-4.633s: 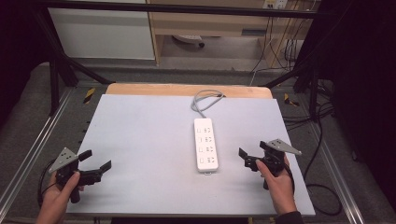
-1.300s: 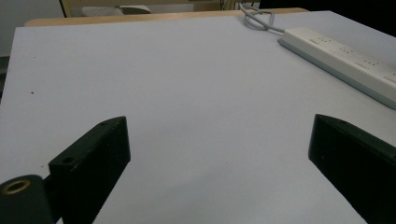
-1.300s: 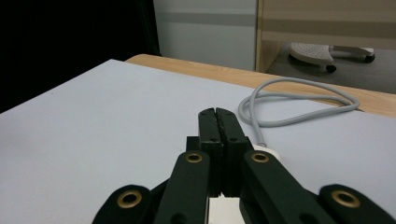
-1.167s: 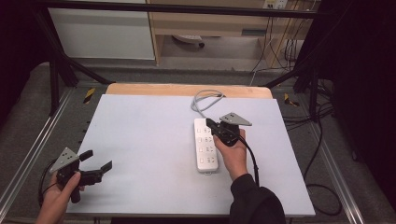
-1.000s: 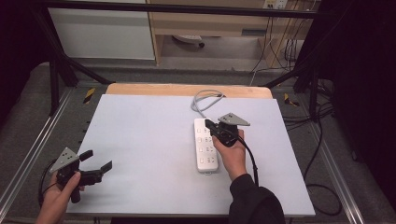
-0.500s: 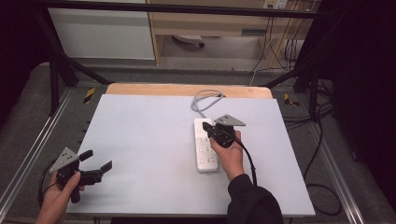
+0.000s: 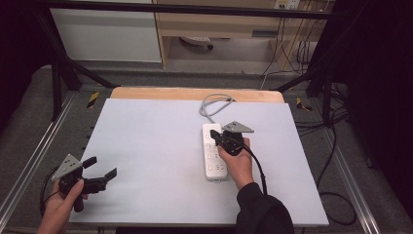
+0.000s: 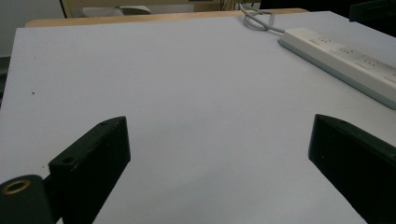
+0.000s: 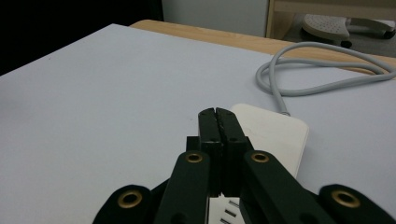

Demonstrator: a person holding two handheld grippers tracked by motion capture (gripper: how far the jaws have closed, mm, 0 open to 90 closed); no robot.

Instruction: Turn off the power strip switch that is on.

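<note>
White power strip (image 7: 215, 151) lay lengthwise on the pale table sheet (image 7: 146, 146), its grey cord (image 7: 212, 105) looping off its far end toward the wooden table edge (image 7: 195, 93). Right gripper (image 7: 216, 136) sat over the strip's far end, jaws pressed fully together with nothing between them; in the right gripper view the closed tips (image 9: 218, 116) were just above the strip's blank end (image 9: 271, 135), contact not clear. Left gripper (image 7: 100, 171) was well apart from the strip, to its left near the sheet's near corner, jaws spread wide and empty. In the left gripper view the strip (image 8: 345, 58) lay off to the right.
</note>
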